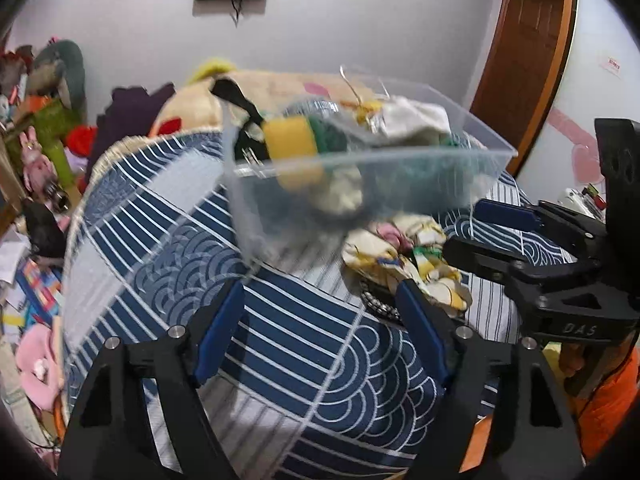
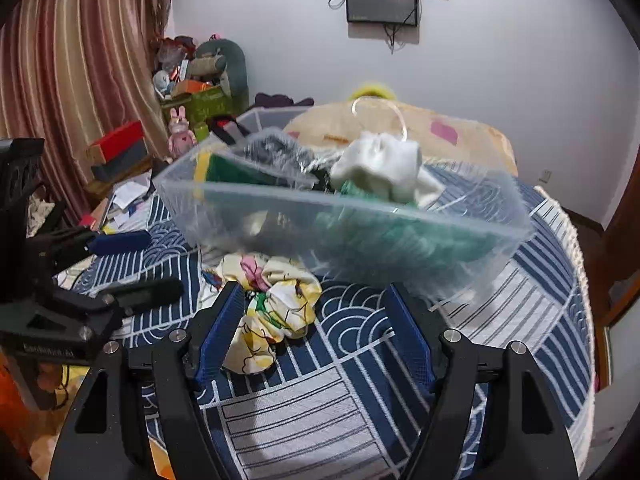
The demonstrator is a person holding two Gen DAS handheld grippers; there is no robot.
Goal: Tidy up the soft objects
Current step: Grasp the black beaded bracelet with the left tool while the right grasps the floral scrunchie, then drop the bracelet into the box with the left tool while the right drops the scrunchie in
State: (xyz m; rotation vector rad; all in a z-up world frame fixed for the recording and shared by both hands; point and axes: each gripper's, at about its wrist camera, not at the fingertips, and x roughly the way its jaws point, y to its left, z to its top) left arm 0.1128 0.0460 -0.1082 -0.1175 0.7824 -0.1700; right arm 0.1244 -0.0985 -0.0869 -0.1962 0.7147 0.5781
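Looking along my left gripper [image 1: 320, 336], I am seeing its blue jaws standing wide apart and holding nothing, over the blue and white cloth [image 1: 304, 364]. My right gripper [image 2: 316, 332] is also gaping open and empty, with the yellow flowery cloth [image 2: 272, 304] lying crumpled just beside its left finger. The clear box [image 2: 360, 236] is sitting right behind it, holding a sponge [image 1: 290, 142] and a white cloth [image 2: 380, 164].
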